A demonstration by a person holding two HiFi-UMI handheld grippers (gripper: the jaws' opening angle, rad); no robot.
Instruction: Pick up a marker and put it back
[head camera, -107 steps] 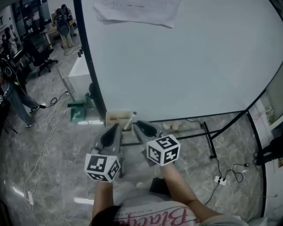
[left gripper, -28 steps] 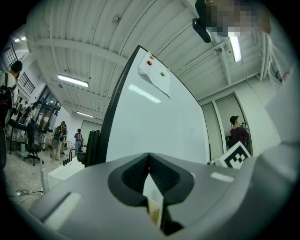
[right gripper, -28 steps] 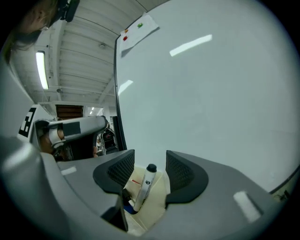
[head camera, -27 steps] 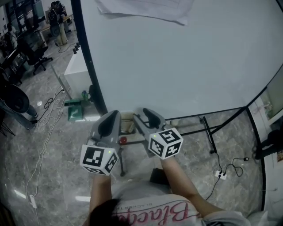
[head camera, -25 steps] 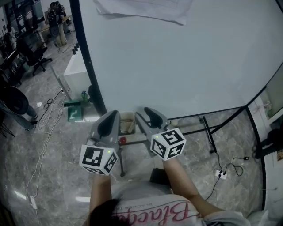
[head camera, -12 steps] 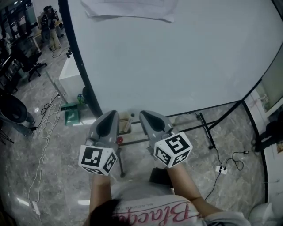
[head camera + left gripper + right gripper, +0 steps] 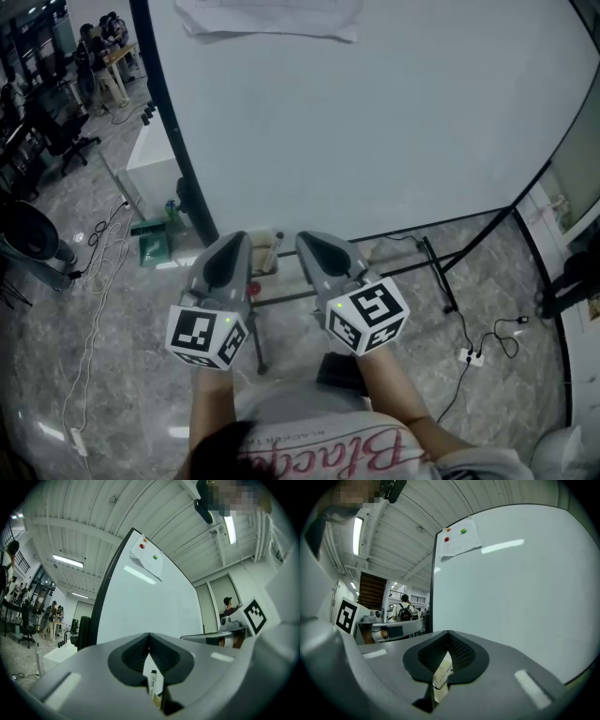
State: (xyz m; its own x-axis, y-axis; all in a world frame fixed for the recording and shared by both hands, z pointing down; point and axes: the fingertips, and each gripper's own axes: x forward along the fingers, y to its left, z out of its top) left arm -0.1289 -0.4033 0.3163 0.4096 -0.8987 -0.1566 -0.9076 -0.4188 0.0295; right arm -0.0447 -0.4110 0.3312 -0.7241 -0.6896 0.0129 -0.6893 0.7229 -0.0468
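A small pale tray [image 7: 265, 255] hangs at the whiteboard's lower edge, between the tips of my two grippers. A white marker [image 7: 276, 246] with a dark cap stands tilted in it. Through the slot under the left jaws the same marker [image 7: 153, 681] shows beyond them, untouched. My left gripper [image 7: 232, 244] is shut and empty, its pads meeting at the tips [image 7: 149, 635]. My right gripper [image 7: 313, 242] is also shut with nothing between its pads [image 7: 448, 633]; the tray and its pens [image 7: 440, 673] show through its slot.
The big whiteboard [image 7: 375, 112] fills the view ahead, with papers [image 7: 267, 17] pinned at its top. Its black stand legs [image 7: 436, 281] spread over the marble floor. A power strip and cable [image 7: 466, 356], a green box [image 7: 153, 246] and a white cabinet [image 7: 155, 159] lie around.
The right gripper's jaws have come together and it has drawn back a little from the tray. The marker that leaned out between the grippers now stands in the tray.
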